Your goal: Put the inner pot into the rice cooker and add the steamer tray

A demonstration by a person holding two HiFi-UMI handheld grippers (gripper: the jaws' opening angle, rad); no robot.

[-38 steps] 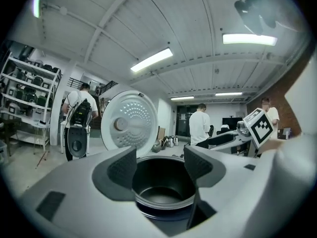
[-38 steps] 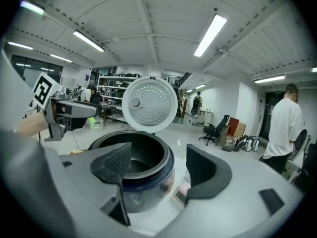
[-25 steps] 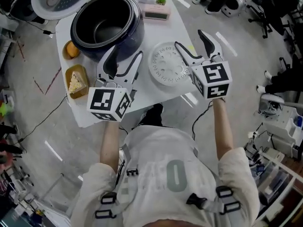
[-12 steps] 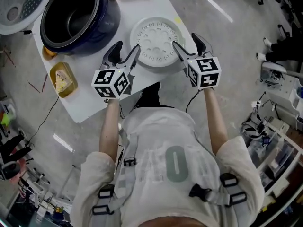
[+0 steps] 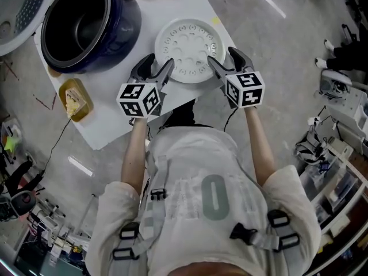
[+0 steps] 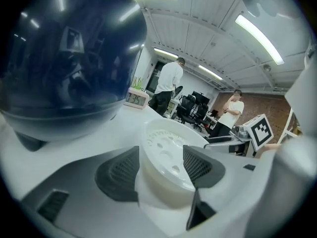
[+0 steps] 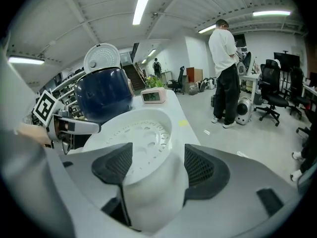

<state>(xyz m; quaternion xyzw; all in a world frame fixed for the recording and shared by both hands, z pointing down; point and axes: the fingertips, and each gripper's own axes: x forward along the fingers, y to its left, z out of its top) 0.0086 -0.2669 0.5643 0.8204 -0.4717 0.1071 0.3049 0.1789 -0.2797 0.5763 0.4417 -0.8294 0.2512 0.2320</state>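
White steamer tray lies flat beside open rice cooker.

Left claw gaping, jaws either side of white steamer tray rim, not squeezing. Dark blue rice cooker looms left on white surface.

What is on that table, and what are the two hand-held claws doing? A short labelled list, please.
table: white
rice cooker: dark blue, open, beside the tray
steamer tray: white, round, lying on the table
left gripper: open, tray's rim between its jaws
right gripper: open, opposite rim between its jaws
dish: yellow, near table's left edge
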